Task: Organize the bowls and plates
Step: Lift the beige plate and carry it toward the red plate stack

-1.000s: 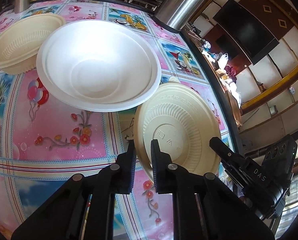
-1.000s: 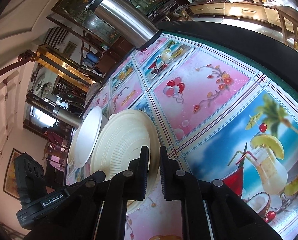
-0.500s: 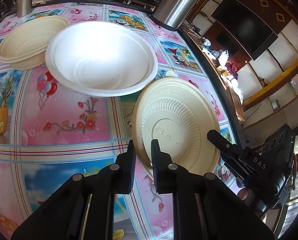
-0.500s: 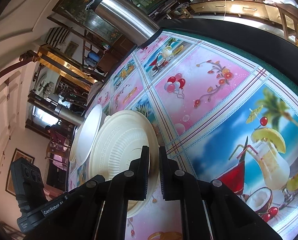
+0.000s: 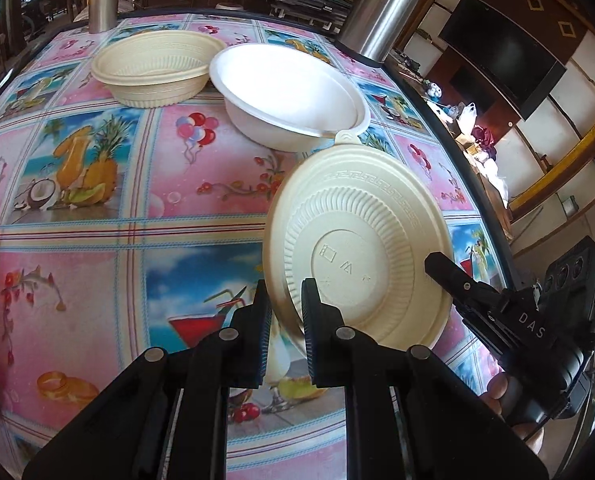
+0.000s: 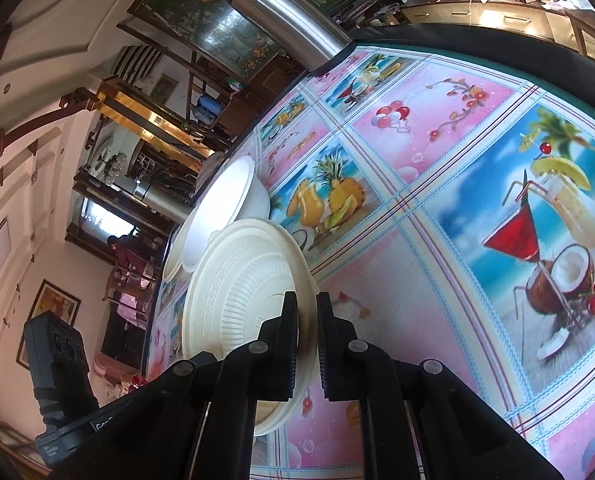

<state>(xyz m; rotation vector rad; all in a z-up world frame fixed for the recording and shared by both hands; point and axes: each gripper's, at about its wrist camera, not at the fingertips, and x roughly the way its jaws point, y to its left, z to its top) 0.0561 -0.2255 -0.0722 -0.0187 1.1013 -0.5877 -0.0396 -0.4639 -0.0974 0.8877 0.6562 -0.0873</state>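
Both grippers, left (image 5: 285,312) and right (image 6: 307,320), are pinching the cream lid's (image 5: 361,240) rim, jaws narrow, holding it tilted; white bowl (image 5: 289,92) is sitting at its twelve o'clock.

Both wrist views close, angled down at tablecloth (image 5: 97,240), sharing cream bowl (image 5: 361,240)

"DAS" is printed on the right gripper (image 5: 437,264) body.

Left gripper (image 5: 285,312) pinched tight on the rim of the cream bowl (image 5: 361,240), pointing steeply down. Right gripper (image 6: 307,336) clamped on the opposite rim, tilted down less. A few fingers (image 5: 497,390) wrapped round the right handle.
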